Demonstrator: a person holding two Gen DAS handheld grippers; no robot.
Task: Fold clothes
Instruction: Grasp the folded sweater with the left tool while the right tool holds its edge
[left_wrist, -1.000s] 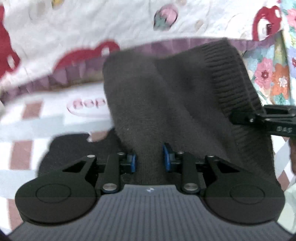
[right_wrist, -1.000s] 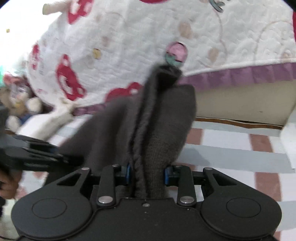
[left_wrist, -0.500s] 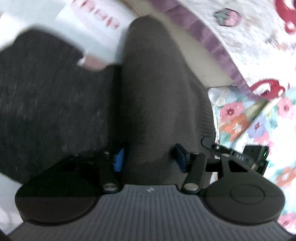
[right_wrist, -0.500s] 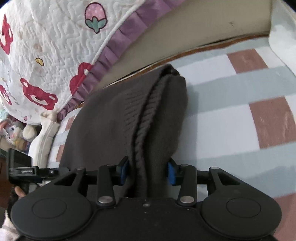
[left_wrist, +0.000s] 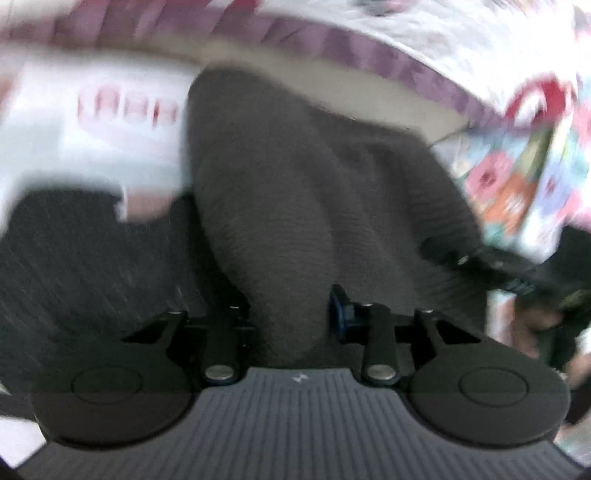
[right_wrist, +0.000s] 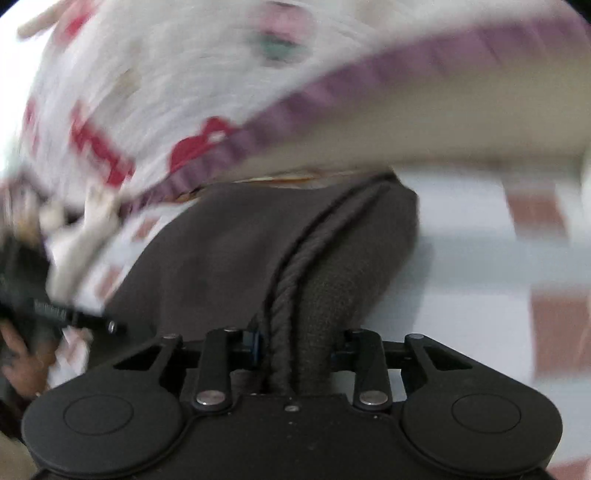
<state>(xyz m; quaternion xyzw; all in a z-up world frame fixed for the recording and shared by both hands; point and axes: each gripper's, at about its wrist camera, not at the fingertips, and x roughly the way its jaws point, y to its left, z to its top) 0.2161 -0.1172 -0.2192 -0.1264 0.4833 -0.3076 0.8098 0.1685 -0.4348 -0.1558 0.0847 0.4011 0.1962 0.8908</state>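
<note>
In the left wrist view, badly smeared by motion, the left gripper (left_wrist: 291, 314) has a thick fold of the dark brown knitted sweater (left_wrist: 295, 192) bunched between its jaws. They have just been closing and now clamp the knit. The sweater runs up and away from the jaws over a pale checked sheet (left_wrist: 92, 155). Beyond it hangs a white quilt with a purple ruffle (left_wrist: 369, 48). At the right edge the right gripper (left_wrist: 480, 258) reaches the sweater's ribbed edge in front of a floral cloth (left_wrist: 517, 184).

In the right wrist view the right gripper (right_wrist: 295, 347) pinches a doubled edge of the sweater (right_wrist: 229, 251) (a cable-knit ridge sits right at the left pad); its jaws too have just been closing. The sweater drapes leftward over the checked sheet (right_wrist: 480, 236). At the far left a hand (right_wrist: 22, 362) grips what is probably the left gripper (right_wrist: 88, 321), though blur makes it hard to read.
</note>
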